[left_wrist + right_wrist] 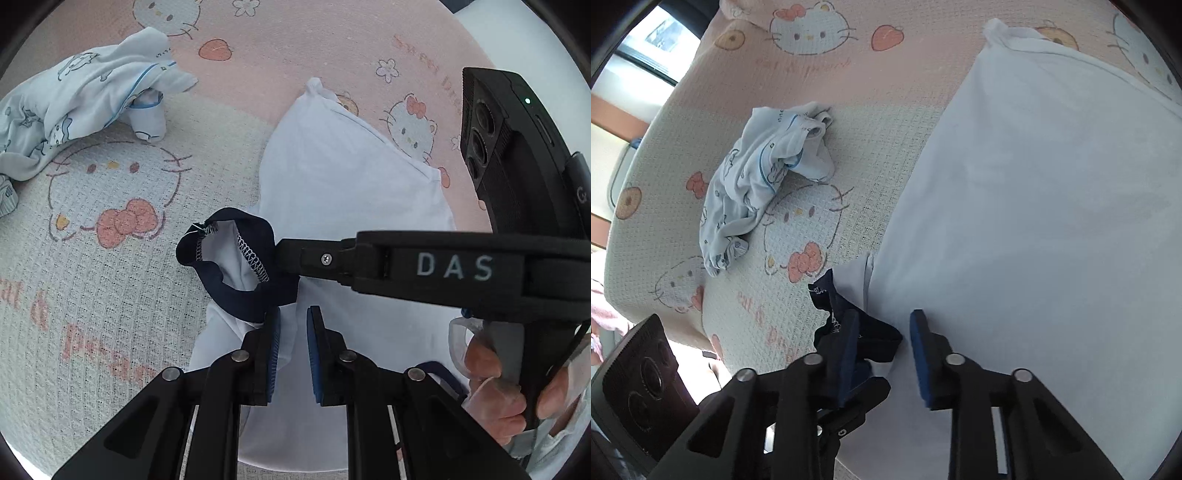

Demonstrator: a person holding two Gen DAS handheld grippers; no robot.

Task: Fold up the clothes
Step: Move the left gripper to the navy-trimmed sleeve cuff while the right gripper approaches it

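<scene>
A white T-shirt (332, 177) (1034, 221) lies spread on the bed, its navy-trimmed opening (236, 295) (875, 336) turned up so the inside stitching shows. My left gripper (294, 347) hovers over the shirt just below that navy trim; its blue pads stand apart with only the shirt lying beneath them. My right gripper (886, 343) is open too, and the navy trim rests against its left finger (849, 343). In the left wrist view the right gripper (286, 258) reaches in from the right, its tip touching the trim.
A crumpled pale blue printed garment (74, 107) (757, 177) lies to the left on the pink and cream cartoon-cat bedspread (110, 295). The bed edge (613, 258) drops off at far left. A person's hand (495, 387) grips the right tool's handle.
</scene>
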